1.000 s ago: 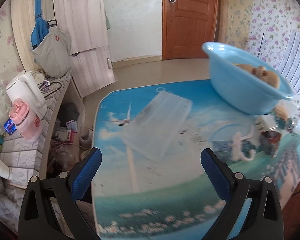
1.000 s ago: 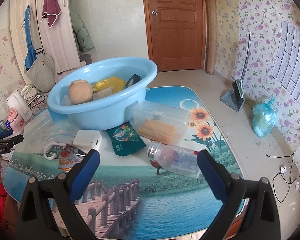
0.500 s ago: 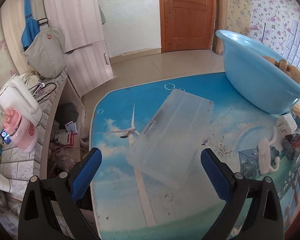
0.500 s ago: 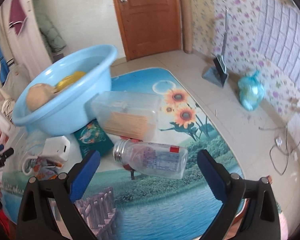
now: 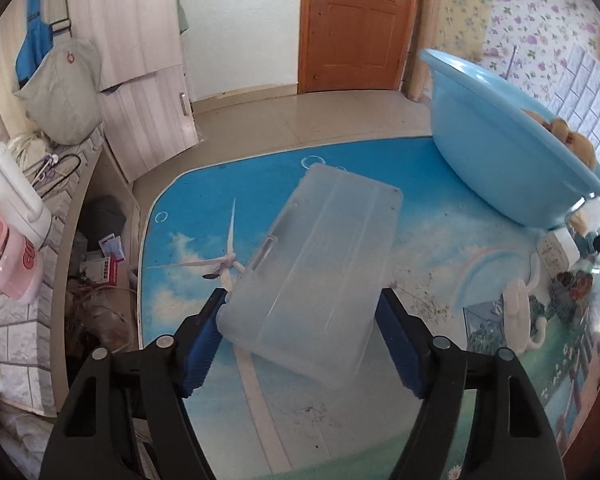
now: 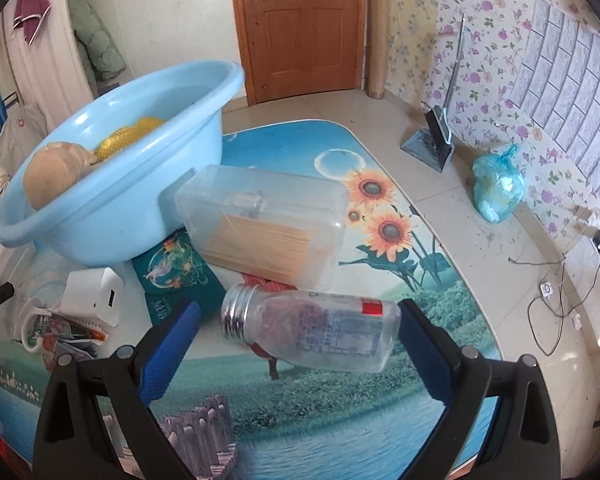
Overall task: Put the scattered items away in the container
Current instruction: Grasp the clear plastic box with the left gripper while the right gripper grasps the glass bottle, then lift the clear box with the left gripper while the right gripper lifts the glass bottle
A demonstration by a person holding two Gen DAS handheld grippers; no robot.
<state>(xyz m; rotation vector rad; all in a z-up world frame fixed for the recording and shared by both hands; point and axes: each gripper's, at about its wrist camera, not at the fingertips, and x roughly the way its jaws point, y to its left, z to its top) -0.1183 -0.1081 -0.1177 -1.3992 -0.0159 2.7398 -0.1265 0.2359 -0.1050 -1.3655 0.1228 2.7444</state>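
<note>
the left gripper (image 5: 300, 344) has its fingers spread around the near end of the clear lid (image 5: 316, 276); the right gripper (image 6: 296, 344) straddles the lying bottle (image 6: 312, 332), also spread. close squarely, then lift toward the blue basin (image 6: 112, 216). the worktop (image 6: 340, 420) bears a glossy landscape print; floral wallpaper beyond.

basin (image 6: 112, 200): glossy plastic | box (image 5: 316, 268): frosted plastic | door (image 6: 300, 28): probably wood

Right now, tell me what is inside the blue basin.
In the blue basin, the right wrist view shows a tan round object and something in yellow netting. The near wall hides the bottom, so anything lower cannot be seen.
</note>
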